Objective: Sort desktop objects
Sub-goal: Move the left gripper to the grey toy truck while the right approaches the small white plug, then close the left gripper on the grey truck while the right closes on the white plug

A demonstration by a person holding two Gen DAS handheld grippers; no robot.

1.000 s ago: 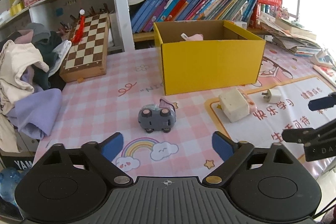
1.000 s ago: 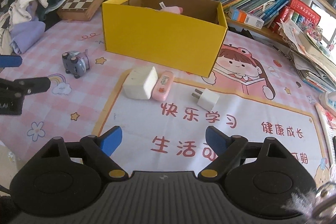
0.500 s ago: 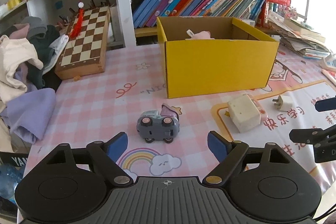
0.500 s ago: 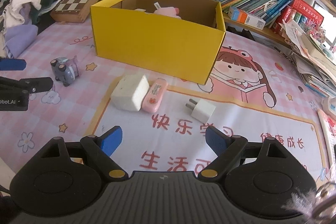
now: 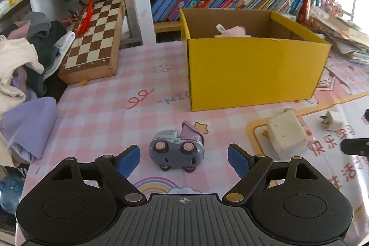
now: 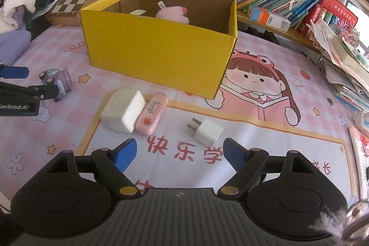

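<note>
Toy car (image 5: 177, 150) on the pink checked desk (image 5: 96, 117), tipped on its side between the wide-open left tongs (image 5: 183, 159), untouched. White charger plug (image 6: 207, 130) just ahead of the right tongs (image 6: 178, 155), jaws narrowing slightly, gripping nothing. Yellow box (image 6: 159, 52) behind, holding perhaps a pink plush.

"GenRobot.AI" was printed in white on the left hand-held gripper (image 6: 13, 78). Red characters "快乐学" were read on the mat (image 6: 265, 135) covering the counter, and "NIC" in grey on its pink checks.
</note>
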